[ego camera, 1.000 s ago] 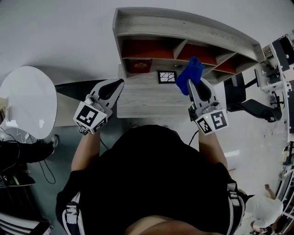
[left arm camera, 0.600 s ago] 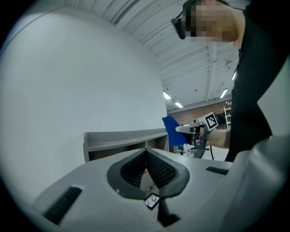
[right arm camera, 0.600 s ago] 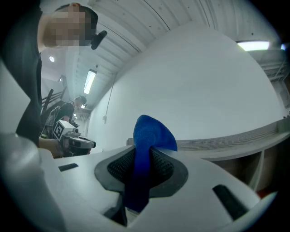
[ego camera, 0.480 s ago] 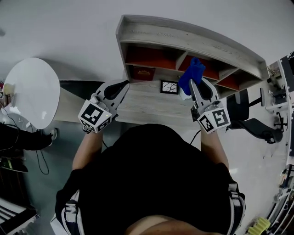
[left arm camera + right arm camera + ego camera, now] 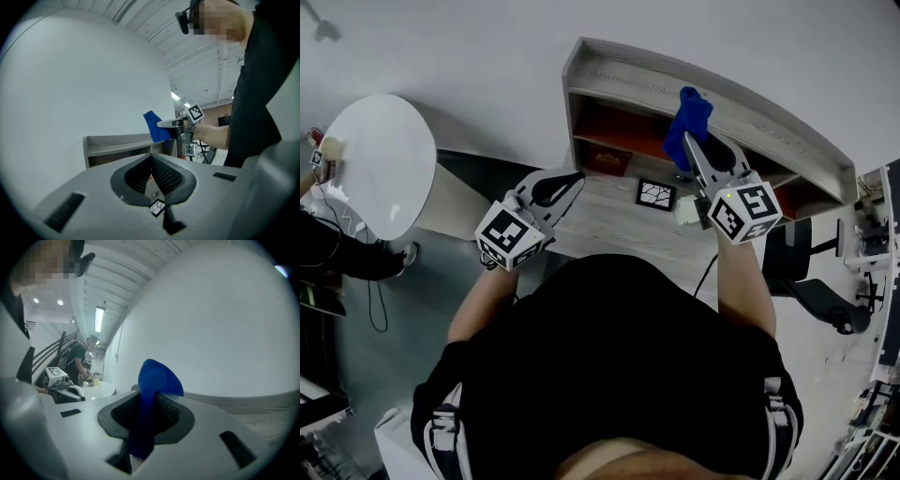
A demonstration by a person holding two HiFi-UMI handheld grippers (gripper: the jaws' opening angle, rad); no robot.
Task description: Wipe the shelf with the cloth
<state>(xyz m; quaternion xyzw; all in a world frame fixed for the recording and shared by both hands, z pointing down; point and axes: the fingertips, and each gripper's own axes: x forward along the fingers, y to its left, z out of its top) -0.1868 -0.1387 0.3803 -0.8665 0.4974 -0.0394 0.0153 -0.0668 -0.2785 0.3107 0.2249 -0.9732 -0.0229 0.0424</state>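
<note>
A white round table (image 5: pixel 380 164) stands at the far left, well apart from the work area. The left gripper (image 5: pixel 572 180) is held over the left front edge of the grey desk surface (image 5: pixel 609 225). In the left gripper view its jaws are closed tip to tip, with nothing between them (image 5: pixel 151 158). A small black tile with a white crack pattern (image 5: pixel 655 195) lies on the desk between the two grippers, near the foot of the shelf (image 5: pixel 741 94). The shelf is a grey wood-grain unit with red-backed compartments; a red box (image 5: pixel 605 159) sits in its lower left compartment. The right gripper (image 5: pixel 694 141) is raised at the level of the shelf's top board, and its jaws are clamped on the blue cloth (image 5: pixel 686 120). The cloth stands up past the jaw tips (image 5: pixel 157 376), with its upper end over the top board; contact with the board cannot be confirmed. A black chair (image 5: pixel 811 281) stands at the right, beside the desk
</note>
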